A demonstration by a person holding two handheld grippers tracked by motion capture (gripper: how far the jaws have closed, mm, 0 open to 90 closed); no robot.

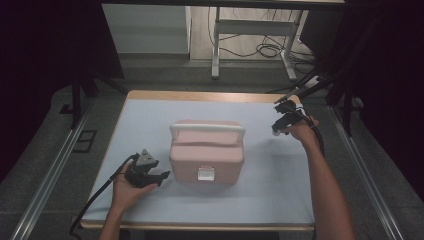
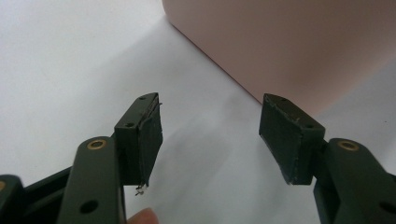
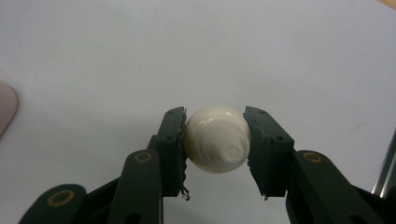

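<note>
A pink lidded box [image 1: 206,155] with a white handle [image 1: 207,129] and a white front clasp sits mid-table. My left gripper [image 1: 162,178] rests on the table just left of the box's front corner, jaws open and empty; the box's pink wall [image 2: 289,42] fills the top of the left gripper view beyond the fingertips [image 2: 147,126]. My right gripper [image 1: 276,129] is held above the table to the right of the box, near the far right edge. It is shut on a small round white bottle [image 3: 217,139], seen end-on between its pads [image 3: 173,135].
The table is covered with a pale blue sheet [image 1: 150,120] with wood edging at the far side [image 1: 210,96]. A black cable [image 1: 95,200] trails from the left gripper off the near edge. Metal stands and cables lie on the floor behind the table.
</note>
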